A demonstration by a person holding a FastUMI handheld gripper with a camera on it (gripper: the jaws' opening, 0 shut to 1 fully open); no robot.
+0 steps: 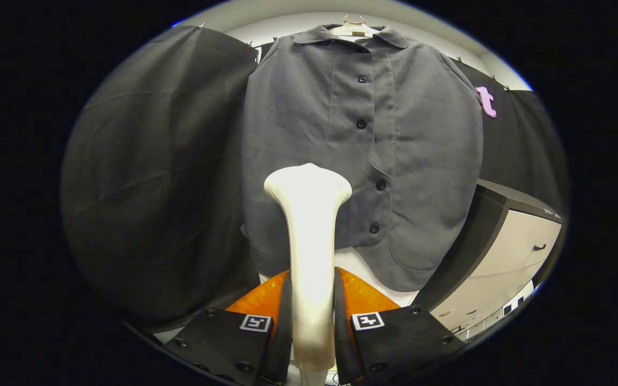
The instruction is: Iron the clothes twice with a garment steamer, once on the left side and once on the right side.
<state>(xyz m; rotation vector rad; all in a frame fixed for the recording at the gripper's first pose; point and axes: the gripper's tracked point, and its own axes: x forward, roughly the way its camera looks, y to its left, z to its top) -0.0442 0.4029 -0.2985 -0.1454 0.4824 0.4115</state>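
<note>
1. My gripper [312, 321] has both fingers pressed against the handle of the garment steamer [309, 236], one on each side, so the claw is clamped on it and not spread wide. The handle stands upright between the fingers.

2. The steamer's flared head sits beyond the fingertips, facing the shirt [362, 155]. I cannot tell whether the head touches the cloth or hangs just short of it.

3. The shirt is a dark grey buttoned one, hanging from a hanger [354, 24] with its front toward me. The steamer head lies low on the panel to the left of the button placket [365, 155], near the hem.

4. To the shirt's right stands a pale cabinet [507, 241] with a dark top; black booth cloth hangs behind and to the left.

5. Judging from this, I am at the low end of a pass on one side of the shirt; how much of the task is done I cannot say.

6. Risks as I see them:
   - The shirt hangs free, so pushing too hard could swing it away and leave the pass uneven.
   - Drifting toward the placket could snag the head on a button.
   - The handle is smooth and tapered; if my grip eases, it could twist or slide between the fingers.
   - Sweeping far to the right brings the steamer near the cabinet.
</note>
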